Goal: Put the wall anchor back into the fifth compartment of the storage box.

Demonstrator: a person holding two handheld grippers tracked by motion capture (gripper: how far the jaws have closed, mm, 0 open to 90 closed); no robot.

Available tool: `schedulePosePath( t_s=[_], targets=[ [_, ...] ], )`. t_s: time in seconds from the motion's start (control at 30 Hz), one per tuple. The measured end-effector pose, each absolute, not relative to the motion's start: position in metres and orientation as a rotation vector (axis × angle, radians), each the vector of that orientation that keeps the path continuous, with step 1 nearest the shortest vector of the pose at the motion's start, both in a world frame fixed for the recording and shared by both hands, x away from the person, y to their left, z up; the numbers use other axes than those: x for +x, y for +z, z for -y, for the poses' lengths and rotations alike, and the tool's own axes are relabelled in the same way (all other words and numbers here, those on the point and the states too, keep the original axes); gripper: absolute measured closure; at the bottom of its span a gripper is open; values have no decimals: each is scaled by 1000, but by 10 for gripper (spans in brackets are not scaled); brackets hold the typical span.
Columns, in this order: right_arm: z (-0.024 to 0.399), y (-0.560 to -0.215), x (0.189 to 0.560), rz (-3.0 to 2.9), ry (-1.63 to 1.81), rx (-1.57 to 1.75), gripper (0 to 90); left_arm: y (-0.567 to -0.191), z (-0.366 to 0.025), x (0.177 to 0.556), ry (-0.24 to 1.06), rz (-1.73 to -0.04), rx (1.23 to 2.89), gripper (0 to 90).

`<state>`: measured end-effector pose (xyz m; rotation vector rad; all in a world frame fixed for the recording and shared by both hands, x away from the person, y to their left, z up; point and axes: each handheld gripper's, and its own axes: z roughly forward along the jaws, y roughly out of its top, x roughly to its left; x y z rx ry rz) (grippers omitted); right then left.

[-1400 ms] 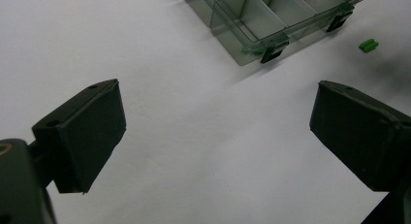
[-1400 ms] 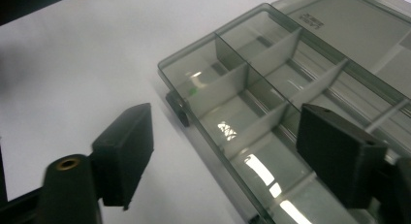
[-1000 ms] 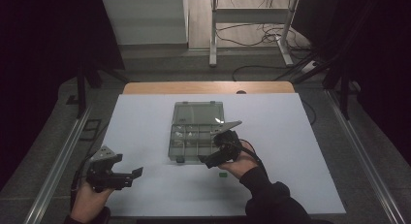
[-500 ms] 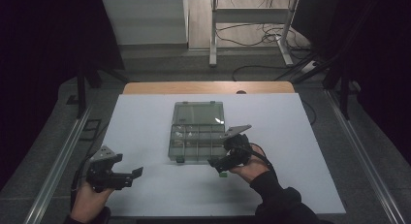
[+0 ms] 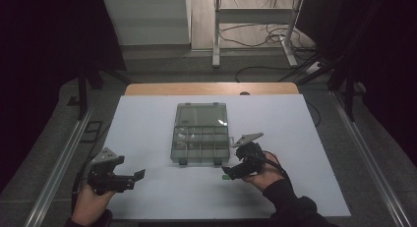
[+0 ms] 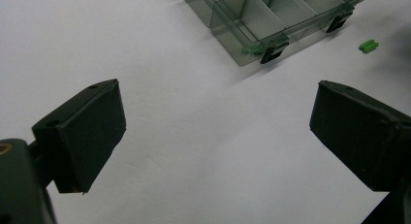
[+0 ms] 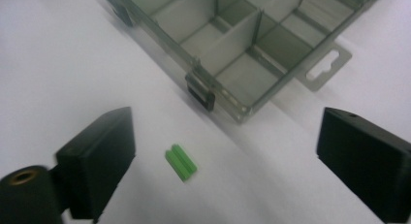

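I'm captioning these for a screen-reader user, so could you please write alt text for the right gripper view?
A small green block lies on a white table between the two open black jaws of the right gripper. Just beyond it sits an open clear plastic box with empty compartments and a dark latch on its near edge.

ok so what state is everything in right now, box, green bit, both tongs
clear plastic compartment box: lid open and laid flat, visible compartments look empty
small green ridged plastic piece: lying loose on the white table sheet, outside the box near a front latch
left tongs: open, holding nothing, above bare sheet
right tongs: open, holding nothing, jaws either side of the green piece, not closed on it
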<state>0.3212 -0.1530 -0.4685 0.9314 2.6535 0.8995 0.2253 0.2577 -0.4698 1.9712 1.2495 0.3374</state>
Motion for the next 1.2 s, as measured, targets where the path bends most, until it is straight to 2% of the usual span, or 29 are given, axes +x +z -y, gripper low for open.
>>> schedulePosePath(
  t_s=[0.23, 0.5, 0.67, 0.83, 1.2],
  targets=[
    [154, -479, 321, -2692, 849, 952, 255, -470, -258, 225, 337, -1249, 1971, 64],
    [146, -492, 323, -2802, 799, 878, 518, -470, -258, 225, 335, -1250, 1971, 65],
    [142, -498, 323, -2831, 768, 858, 625, -470, -258, 225, 334, -1249, 1973, 65],
    [140, -502, 325, -2837, 739, 858, 679, -470, -258, 225, 335, -1249, 1974, 65],
    [139, -503, 327, -2826, 750, 870, 725, -470, -258, 225, 334, -1250, 1975, 65]
  ],
)
